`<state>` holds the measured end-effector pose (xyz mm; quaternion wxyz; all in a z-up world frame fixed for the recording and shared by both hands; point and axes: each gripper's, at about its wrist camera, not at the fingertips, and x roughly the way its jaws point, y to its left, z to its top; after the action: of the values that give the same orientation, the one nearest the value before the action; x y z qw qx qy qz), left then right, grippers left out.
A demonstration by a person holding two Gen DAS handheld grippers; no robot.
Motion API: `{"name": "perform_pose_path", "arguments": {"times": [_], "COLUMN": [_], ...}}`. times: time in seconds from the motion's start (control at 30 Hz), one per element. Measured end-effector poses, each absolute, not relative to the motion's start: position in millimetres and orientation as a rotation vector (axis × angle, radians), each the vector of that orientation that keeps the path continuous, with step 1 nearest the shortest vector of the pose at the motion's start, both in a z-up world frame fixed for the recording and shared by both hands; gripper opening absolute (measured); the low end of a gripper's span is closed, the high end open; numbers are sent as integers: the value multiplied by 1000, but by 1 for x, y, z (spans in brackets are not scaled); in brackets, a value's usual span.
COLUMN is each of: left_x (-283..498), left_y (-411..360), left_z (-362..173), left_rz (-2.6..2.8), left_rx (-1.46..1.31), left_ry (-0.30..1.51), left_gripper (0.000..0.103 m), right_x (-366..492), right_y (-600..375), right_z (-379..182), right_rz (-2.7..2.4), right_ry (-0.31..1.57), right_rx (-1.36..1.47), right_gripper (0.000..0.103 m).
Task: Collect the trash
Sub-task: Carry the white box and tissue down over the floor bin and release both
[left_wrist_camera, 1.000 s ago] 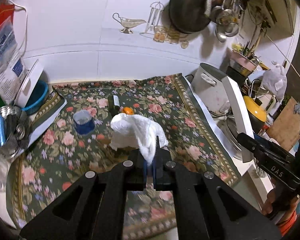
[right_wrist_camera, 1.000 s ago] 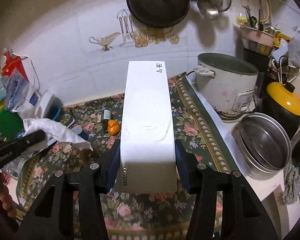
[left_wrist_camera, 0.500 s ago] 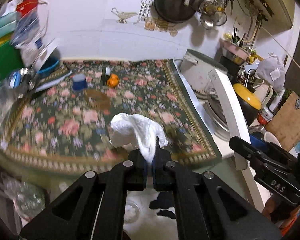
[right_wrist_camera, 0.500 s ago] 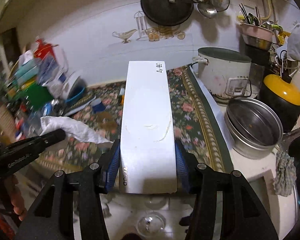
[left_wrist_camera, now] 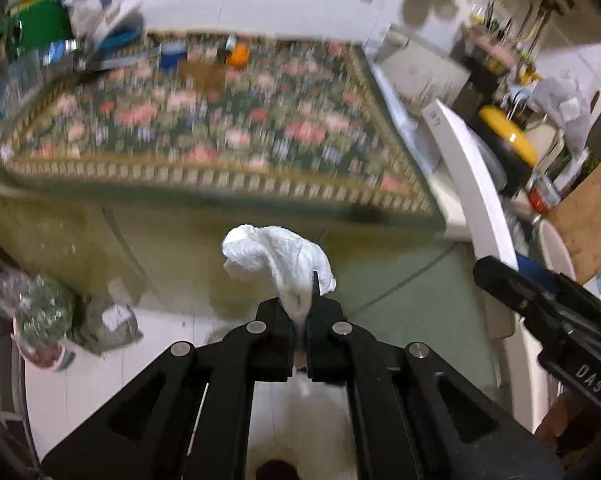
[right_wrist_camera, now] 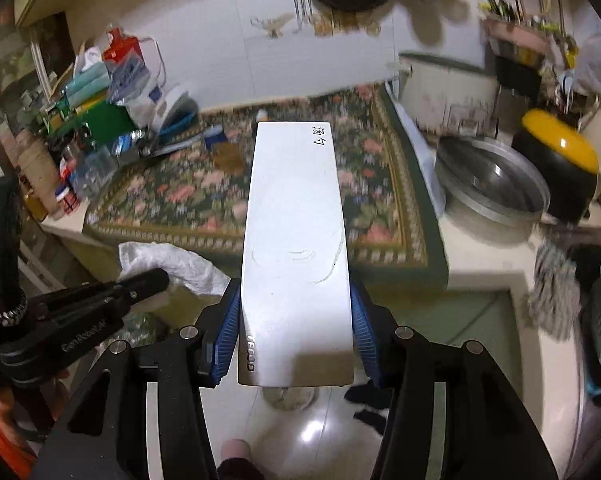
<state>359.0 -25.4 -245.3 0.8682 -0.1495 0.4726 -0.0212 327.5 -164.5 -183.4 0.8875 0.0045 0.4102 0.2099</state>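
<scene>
Two items held: left tool (left_wrist_camera: 300, 320) pinches soft, light tissue (left_wrist_camera: 278, 256) by tail; right tool (right_wrist_camera: 294, 330) clamps stiff, slick white box (right_wrist_camera: 294, 240) near base

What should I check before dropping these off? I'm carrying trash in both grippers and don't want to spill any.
1. Left gripper shut on the crumpled white paper towel: ok, pinched at its lower end.
2. Right gripper shut on the long flat white box: ok, blue pads press both long sides.
3. Both items clear of the floral tablecloth: ok, held out over the floor.
4. Trash bin in sight: cannot tell, none clearly shown.
5. Floor below free of obstacles: not ok, dark items lie there.
6. Sharp view: not ok, background is motion-blurred.
</scene>
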Motion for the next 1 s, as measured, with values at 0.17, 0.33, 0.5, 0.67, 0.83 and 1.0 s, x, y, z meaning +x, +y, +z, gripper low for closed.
{"name": "perform_pose_path", "arguments": {"times": [0.17,0.33,0.5,0.67,0.83,1.0], "left_x": [354,354,355,357,364,372], "left_y": [-14,2,11,19,24,29], "left_z": [-325,-417,-515,-612,-686,-738], "left_rz": [-55,-92,-122,-126,-129,-121], "left_rx": [-307,-302,-322,-362,-393,-393], "left_ry": [1112,1202,1283,1354,1408,1442], "left_gripper": [2,2,2,2,2,2], "right_x": [325,325,319,313,312,317], "right_y": [-152,-134,-121,-108,-97,-88], "right_z": [-239,-309,-390,-479,-551,-615], "right_rz": [410,361,309,284,297,325], "right_ry": [941,1021,1094,1187,1245,1319], "right_rx": [37,78,102,104,64,52], "right_gripper": [48,48,48,48,48,48]}}
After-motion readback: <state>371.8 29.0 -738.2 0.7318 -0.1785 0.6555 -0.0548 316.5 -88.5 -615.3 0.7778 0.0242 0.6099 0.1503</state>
